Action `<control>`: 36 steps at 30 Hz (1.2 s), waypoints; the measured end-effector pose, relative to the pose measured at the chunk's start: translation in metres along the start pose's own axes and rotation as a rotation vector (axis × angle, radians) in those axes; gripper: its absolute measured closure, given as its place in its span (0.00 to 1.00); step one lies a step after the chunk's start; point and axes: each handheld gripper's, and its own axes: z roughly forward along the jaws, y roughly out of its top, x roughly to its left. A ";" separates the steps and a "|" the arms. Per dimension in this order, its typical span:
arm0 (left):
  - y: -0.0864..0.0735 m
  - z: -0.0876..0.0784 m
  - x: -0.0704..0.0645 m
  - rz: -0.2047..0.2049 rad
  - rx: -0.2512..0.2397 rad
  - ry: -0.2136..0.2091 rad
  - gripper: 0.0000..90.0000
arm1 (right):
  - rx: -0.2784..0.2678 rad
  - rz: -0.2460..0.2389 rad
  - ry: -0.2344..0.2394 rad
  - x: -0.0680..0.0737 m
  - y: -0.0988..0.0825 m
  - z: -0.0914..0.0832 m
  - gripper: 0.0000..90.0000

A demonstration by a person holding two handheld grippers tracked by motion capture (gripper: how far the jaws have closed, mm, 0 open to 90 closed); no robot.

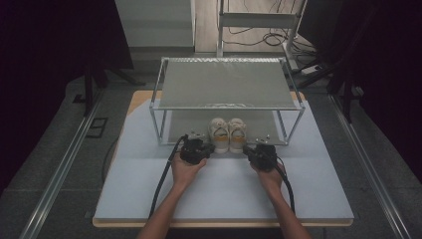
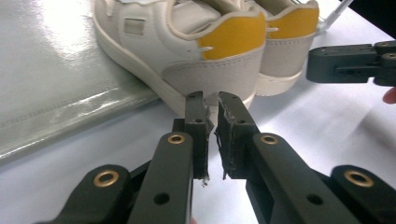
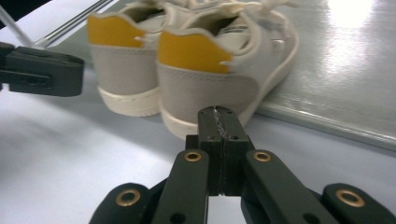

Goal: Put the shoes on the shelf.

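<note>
A pair of cream sneakers with yellow heel tabs stands side by side at the front of a wire rack's bottom shelf, heels toward me: the left shoe and the right shoe. My left gripper sits low on the table just behind the left shoe's heel, jaws shut with nothing between them. On the other side, my right gripper is close behind the right shoe's heel, also shut and empty. Neither gripper touches a shoe.
The metal-framed rack has a grey top shelf over the shoes and a grey bottom sheet. It stands on a white table board. Dark curtains and floor rails flank the table.
</note>
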 end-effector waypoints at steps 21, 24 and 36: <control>0.001 0.009 -0.004 -0.009 0.012 -0.015 0.91 | -0.014 0.013 -0.036 -0.006 0.008 0.012 1.00; 0.001 0.010 -0.004 -0.012 0.009 -0.019 0.91 | -0.019 0.014 -0.046 -0.007 0.013 0.017 1.00; 0.004 0.013 -0.003 -0.007 0.001 0.005 0.91 | -0.016 0.040 -0.075 -0.015 0.020 0.036 1.00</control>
